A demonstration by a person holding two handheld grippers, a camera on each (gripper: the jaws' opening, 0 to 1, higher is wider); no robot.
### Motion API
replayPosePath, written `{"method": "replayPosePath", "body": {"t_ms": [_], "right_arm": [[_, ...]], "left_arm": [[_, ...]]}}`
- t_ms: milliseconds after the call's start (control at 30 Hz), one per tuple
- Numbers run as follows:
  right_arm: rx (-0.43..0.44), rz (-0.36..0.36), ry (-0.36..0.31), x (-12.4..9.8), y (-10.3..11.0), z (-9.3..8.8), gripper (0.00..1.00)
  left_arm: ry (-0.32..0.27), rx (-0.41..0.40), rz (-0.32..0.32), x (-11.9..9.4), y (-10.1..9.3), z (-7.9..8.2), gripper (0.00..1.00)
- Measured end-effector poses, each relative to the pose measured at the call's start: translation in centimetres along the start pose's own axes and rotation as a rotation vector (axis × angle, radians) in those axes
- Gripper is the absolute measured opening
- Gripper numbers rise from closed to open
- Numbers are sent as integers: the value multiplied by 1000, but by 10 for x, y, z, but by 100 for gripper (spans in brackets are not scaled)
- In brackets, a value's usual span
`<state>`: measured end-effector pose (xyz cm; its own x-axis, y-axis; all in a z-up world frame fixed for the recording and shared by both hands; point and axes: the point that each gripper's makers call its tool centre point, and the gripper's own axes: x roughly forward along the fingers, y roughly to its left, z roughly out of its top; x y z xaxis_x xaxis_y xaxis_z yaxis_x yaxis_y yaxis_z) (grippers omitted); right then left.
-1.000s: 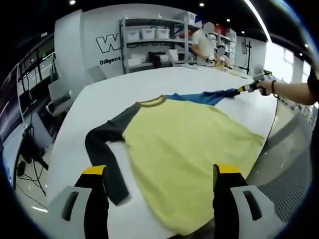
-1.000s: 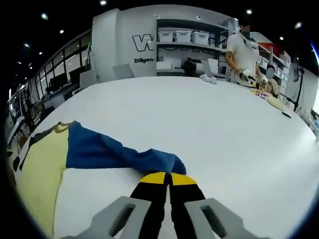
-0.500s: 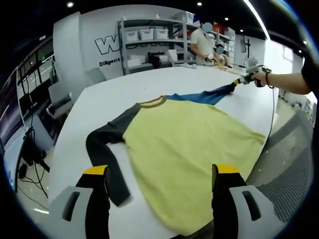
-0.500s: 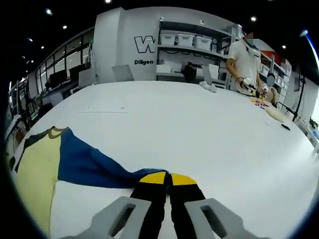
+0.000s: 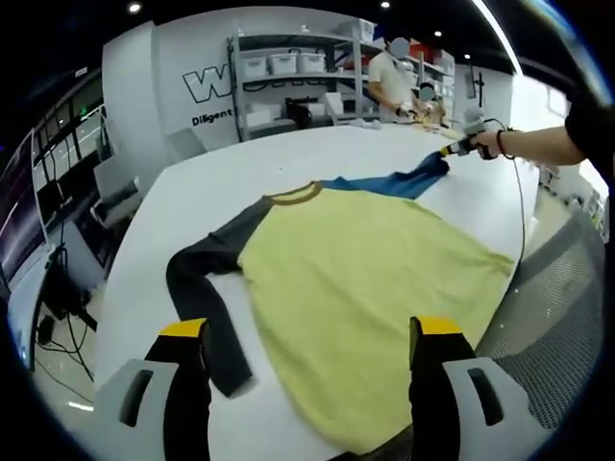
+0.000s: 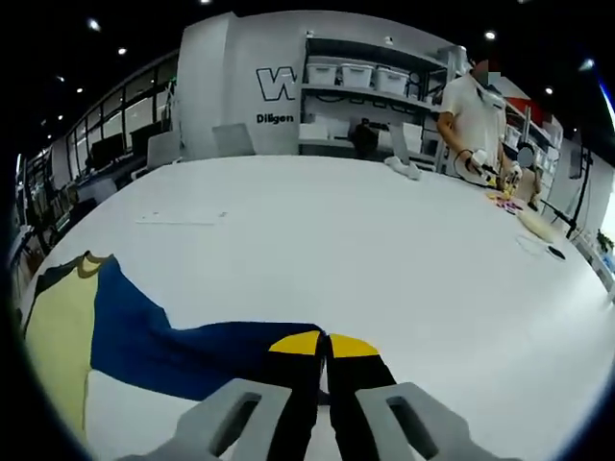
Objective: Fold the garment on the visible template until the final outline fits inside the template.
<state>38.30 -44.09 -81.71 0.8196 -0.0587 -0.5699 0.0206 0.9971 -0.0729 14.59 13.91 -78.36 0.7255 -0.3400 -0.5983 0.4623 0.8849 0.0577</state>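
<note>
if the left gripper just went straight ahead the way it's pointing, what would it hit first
Most likely the yellow body of the shirt, which lies flat on the white table right ahead of the open left gripper; depth is unclear.

Left tool (image 5: 312, 331) jaws spread wide, right tool (image 6: 322, 344) jaws pressed together, arm outstretched

Left gripper view: sits above the worktop's (image 5: 192, 182) near edge, looking across the whole garment (image 5: 365, 288) toward the shelving (image 5: 288, 86) on the far wall.

Right gripper view: low, close to the worktop (image 6: 365, 250), at the blue sleeve (image 6: 183, 346), facing the same shelving (image 6: 356, 86).

Shared: the worktop, blue sleeve (image 5: 394, 184), shelving, and right claw (image 5: 452, 152).
</note>
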Motion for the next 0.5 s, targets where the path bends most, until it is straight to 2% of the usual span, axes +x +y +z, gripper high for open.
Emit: {"method": "replayPosePath", "body": {"t_ms": [200, 500], "right_arm": [[-41, -9, 41, 18, -4, -7, 0], [-57, -31, 94, 35, -17, -25, 0]], "left_arm": [[21, -7, 3, 1, 1, -4, 80], [42, -6, 5, 3, 1, -8, 79]]}}
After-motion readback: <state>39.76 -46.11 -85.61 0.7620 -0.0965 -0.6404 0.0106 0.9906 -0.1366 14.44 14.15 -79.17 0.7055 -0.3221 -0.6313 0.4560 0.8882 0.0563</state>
